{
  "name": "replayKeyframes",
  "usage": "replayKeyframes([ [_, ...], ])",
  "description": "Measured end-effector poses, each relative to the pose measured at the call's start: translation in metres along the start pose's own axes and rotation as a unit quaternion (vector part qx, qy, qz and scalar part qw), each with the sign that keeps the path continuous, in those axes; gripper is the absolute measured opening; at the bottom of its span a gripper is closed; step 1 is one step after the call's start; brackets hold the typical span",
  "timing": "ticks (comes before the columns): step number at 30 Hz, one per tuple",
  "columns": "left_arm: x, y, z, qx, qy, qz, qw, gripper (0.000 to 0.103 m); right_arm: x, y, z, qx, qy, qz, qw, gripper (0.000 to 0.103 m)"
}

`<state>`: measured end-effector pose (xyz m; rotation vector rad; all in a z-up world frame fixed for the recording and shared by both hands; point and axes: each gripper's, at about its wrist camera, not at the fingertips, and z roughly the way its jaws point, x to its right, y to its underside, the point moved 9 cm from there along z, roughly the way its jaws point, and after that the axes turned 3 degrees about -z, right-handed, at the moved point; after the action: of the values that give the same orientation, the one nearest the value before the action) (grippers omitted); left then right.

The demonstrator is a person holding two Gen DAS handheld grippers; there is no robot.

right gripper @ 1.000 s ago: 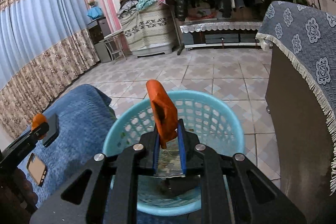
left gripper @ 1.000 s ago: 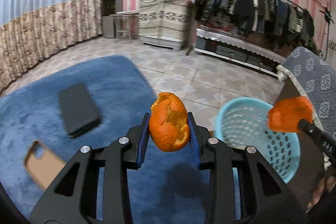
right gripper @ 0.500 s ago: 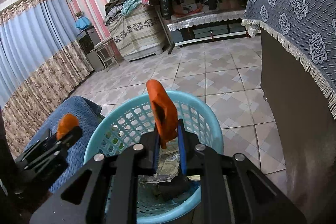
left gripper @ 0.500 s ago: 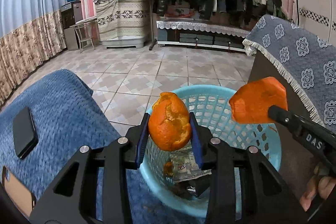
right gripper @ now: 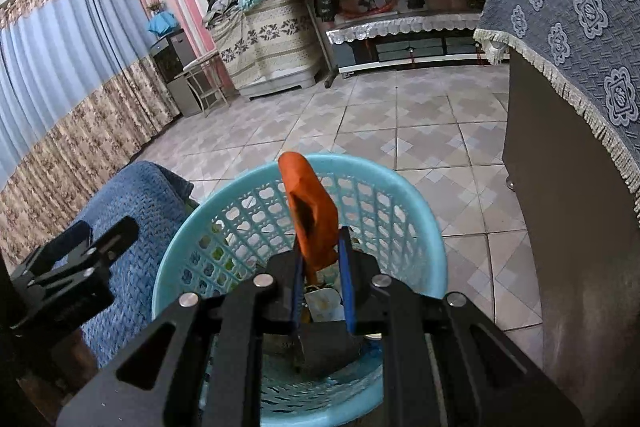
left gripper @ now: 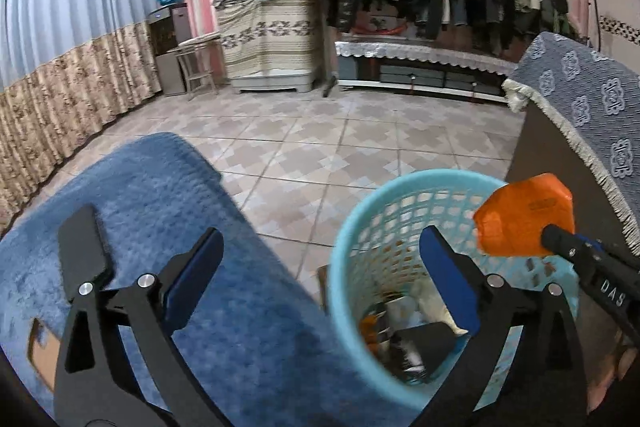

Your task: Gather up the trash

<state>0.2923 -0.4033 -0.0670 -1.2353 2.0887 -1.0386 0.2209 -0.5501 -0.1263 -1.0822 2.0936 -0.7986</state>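
My left gripper (left gripper: 320, 239) hangs over the near-left rim of the light blue mesh basket (left gripper: 348, 227). Its jaws are opening wide and nothing is between them. Down in the basket lie an orange peel scrap (left gripper: 366, 327), paper and dark trash. My right gripper (right gripper: 320, 247) is shut on a flat orange peel (right gripper: 310, 211) that sticks up above the basket (right gripper: 400, 195). In the left wrist view that peel (left gripper: 524, 219) and the right gripper (left gripper: 550, 233) hover over the basket's right rim. The left gripper (right gripper: 102, 239) shows at the left edge of the right wrist view.
A blue blanket (left gripper: 160, 187) covers the surface left of the basket, with a black phone (left gripper: 80, 251) and a tan phone case (left gripper: 40, 351) on it. A dark cabinet under a grey-blue cloth (left gripper: 580, 107) stands close on the right. Tiled floor (left gripper: 320, 147) lies beyond.
The left gripper carried its orange peel from above the blanket to the basket and opened; the peel is gone from its jaws. The right gripper kept hold of its peel over the basket.
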Motion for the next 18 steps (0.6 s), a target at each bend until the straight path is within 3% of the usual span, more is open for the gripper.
replayKeyframes([
  [4, -0.025, -0.002, -0.010, 0.007, -0.012, -0.016, 0.9998, 0.097, -0.010, 0.005, 0.011, -0.017, 0.019, -0.024, 0.999, 0.023],
  [6, -0.038, -0.002, -0.017, 0.012, -0.019, -0.027, 0.9994, 0.097, -0.013, 0.008, 0.016, -0.025, 0.026, -0.030, 0.999, 0.047],
  [12, -0.071, 0.003, -0.040, 0.020, -0.026, -0.057, 0.9979, 0.097, -0.012, 0.012, 0.019, -0.035, 0.079, -0.057, 0.995, 0.088],
  [14, -0.087, 0.007, -0.051, 0.023, -0.035, -0.065, 0.9970, 0.097, -0.011, 0.009, 0.017, -0.032, 0.098, -0.068, 0.992, 0.094],
  [18, -0.114, 0.016, -0.070, 0.029, -0.058, -0.076, 0.9950, 0.097, -0.020, 0.006, 0.010, -0.024, 0.107, -0.085, 0.990, 0.097],
])
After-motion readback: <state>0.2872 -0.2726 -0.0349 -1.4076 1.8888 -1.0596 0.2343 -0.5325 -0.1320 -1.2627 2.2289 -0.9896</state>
